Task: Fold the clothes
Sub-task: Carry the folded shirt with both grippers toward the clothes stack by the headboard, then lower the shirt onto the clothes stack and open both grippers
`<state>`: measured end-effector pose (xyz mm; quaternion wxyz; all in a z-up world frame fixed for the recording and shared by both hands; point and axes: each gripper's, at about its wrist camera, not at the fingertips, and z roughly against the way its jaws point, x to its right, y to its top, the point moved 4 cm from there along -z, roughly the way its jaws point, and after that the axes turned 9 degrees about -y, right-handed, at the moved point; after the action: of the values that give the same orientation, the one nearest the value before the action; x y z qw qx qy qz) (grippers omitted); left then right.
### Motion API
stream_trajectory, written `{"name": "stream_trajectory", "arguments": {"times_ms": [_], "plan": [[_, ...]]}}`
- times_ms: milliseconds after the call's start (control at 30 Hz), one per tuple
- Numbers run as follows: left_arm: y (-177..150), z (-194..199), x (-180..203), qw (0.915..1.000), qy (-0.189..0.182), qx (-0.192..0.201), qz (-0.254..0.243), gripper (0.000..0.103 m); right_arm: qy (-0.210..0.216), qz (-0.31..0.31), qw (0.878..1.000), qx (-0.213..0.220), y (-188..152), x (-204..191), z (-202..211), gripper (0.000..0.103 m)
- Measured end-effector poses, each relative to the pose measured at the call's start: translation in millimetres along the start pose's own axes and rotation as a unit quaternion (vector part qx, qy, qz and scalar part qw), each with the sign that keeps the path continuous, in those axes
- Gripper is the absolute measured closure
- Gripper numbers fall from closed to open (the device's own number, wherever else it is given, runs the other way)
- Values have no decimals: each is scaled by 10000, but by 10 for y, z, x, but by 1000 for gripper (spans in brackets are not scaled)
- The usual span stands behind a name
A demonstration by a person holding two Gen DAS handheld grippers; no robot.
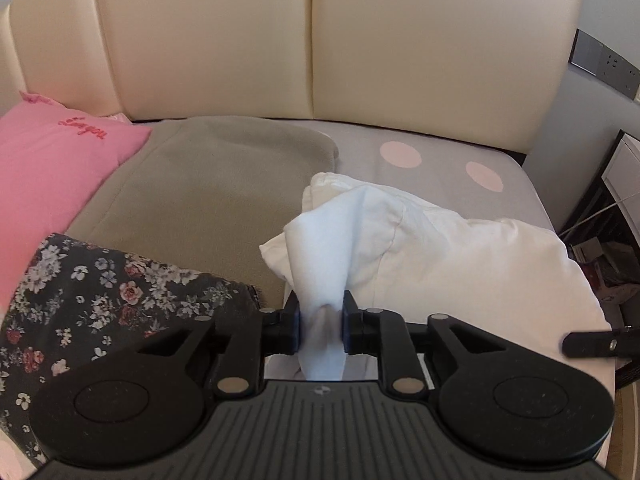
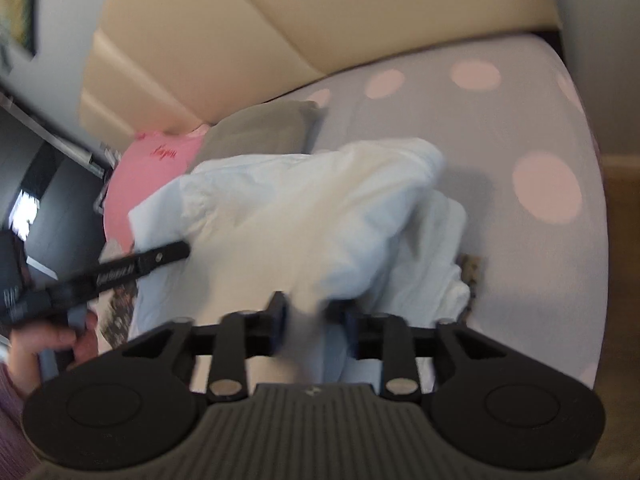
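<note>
left hand-held gripper (image 1: 320,322) | pinching white garment (image 1: 440,248) | right hand-held gripper (image 2: 314,326) likewise

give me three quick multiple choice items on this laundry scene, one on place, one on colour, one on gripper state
1. Where does the floral garment lie relative to the white garment in the left wrist view?
A left
B right
C on top

2. What colour are the sheet's dots?
A green
B pale pink
C black

3. What is the left gripper doing?
A open, holding nothing
B shut on the white garment
C shut on the pink garment

Answers: 1 A, it sits at lower left. 2 B, pale pink on the grey sheet. 3 B, white cloth is pinched between its fingers.
</note>
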<state>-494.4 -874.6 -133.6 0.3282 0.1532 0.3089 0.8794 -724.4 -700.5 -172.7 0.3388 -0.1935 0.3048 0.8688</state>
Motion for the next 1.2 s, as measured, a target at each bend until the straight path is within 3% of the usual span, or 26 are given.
{"name": "stream_trajectory", "arguments": {"times_ms": [100, 133, 267, 400, 533, 667, 767, 967, 1067, 1200], "plan": [[-61, 80, 11, 9999, 122, -10, 81, 59, 180, -541, 9982, -194, 107, 175, -20, 55], [-128, 131, 35, 9998, 132, -55, 110, 57, 208, -616, 9977, -216, 123, 194, 6, 55], [-395, 333, 131, 9993, 170, -234, 222, 56, 128, -708, 9974, -16, 280, 241, 70, 53], [-661, 535, 228, 9984, 209, -412, 335, 56, 79, -893, 9958, -186, 465, 366, -114, 51], [-928, 738, 325, 9969, 247, -591, 448, 61, 309, -1135, 9922, -419, 612, 495, -377, 52], [-1110, 813, 372, 9953, 275, -762, 523, 68, 348, -1060, 9926, -487, 700, 496, -492, 70], [-1158, 736, 356, 9942, 285, -883, 542, 69, 306, -661, 9964, -440, 758, 446, -412, 78], [-1255, 584, 324, 9915, 306, -1125, 579, 69, -63, 698, 9972, -249, 901, 157, -263, 82], [-1304, 508, 308, 9899, 317, -1245, 597, 69, -252, 1949, 9804, 159, 877, -155, -148, 97], [-1329, 441, 297, 9886, 314, -1347, 591, 69, -478, 2652, 9624, 326, 782, -174, -216, 98]]}}
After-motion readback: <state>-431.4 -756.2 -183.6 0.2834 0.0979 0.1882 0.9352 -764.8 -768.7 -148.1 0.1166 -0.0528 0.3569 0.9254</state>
